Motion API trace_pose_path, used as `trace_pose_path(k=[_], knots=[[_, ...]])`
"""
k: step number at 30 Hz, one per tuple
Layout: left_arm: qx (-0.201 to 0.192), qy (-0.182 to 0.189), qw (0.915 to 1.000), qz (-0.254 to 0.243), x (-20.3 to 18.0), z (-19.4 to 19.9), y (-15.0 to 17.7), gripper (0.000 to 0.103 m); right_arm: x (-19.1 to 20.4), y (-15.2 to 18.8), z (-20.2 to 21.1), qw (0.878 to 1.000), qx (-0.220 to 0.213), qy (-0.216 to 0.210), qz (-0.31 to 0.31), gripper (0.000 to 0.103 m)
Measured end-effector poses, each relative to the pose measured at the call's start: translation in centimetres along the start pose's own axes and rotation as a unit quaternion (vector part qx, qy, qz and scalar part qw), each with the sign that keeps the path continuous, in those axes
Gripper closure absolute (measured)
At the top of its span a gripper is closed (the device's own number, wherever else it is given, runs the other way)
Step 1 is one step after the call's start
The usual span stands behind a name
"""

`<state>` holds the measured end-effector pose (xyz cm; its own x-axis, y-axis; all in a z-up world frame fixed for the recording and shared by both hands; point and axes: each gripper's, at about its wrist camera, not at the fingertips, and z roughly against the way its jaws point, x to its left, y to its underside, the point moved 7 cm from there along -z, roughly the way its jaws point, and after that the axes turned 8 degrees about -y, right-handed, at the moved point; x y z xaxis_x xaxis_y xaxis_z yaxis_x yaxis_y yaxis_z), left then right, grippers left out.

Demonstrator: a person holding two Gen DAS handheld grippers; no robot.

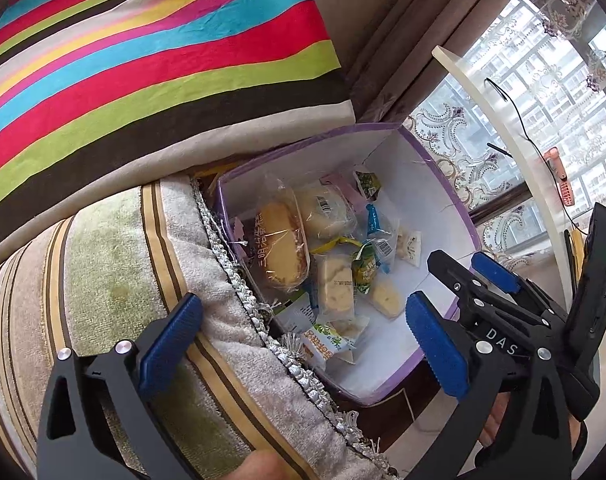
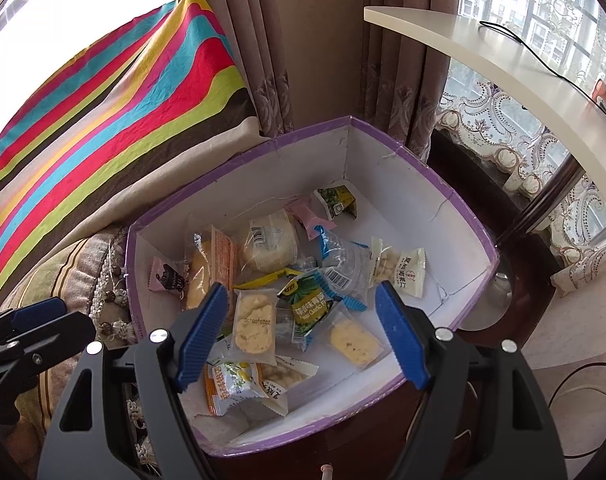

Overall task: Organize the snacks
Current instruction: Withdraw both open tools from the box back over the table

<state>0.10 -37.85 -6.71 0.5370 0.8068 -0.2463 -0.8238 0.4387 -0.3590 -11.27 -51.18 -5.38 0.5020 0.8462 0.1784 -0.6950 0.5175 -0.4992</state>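
A purple-rimmed white box (image 2: 443, 184) holds several wrapped snacks: a long sandwich cake (image 2: 211, 276), a round bun (image 2: 269, 246), a green garlic-pea packet (image 2: 309, 308), biscuit packs (image 2: 251, 326) and a yellow cake piece (image 2: 353, 342). The box also shows in the left wrist view (image 1: 435, 168). My right gripper (image 2: 303, 336) is open and empty, hovering over the box's near side. My left gripper (image 1: 299, 336) is open and empty, over the sofa cushion edge and the box's near corner. The right gripper's fingers (image 1: 495, 272) show in the left wrist view.
A striped sofa cushion (image 1: 103, 280) with a tasselled edge lies left of the box. A colourful striped pillow (image 1: 143, 60) leans behind. A curved white tabletop (image 2: 503, 56) with a cable juts over at right. Curtains (image 2: 263, 40) hang behind. A dark wooden stand (image 2: 343, 440) bears the box.
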Motion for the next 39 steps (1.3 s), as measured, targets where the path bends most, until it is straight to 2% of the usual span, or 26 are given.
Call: trace_pose_path(k=[4, 10, 34, 39], knots=[[0.003, -0.005, 0.9999, 0.013, 0.35, -0.17, -0.20, 0.004, -0.20, -0.01, -0.01, 1.000, 0.000, -0.001, -0.002, 0.027], [0.008, -0.031, 0.9995, 0.001, 0.12, -0.64, -0.21, 0.004, -0.26, -0.06, -0.08, 1.000, 0.000, -0.004, -0.003, 0.027], [0.008, -0.036, 0.9993, -0.001, 0.13, -0.69, -0.28, 0.004, -0.06, 0.00, -0.44, 1.000, 0.003, -0.010, -0.006, 0.027], [-0.007, -0.036, 0.9993, -0.006, -0.16, -0.67, -0.45, 0.004, -0.25, 0.13, -0.59, 1.000, 0.003, -0.009, -0.012, 0.027]])
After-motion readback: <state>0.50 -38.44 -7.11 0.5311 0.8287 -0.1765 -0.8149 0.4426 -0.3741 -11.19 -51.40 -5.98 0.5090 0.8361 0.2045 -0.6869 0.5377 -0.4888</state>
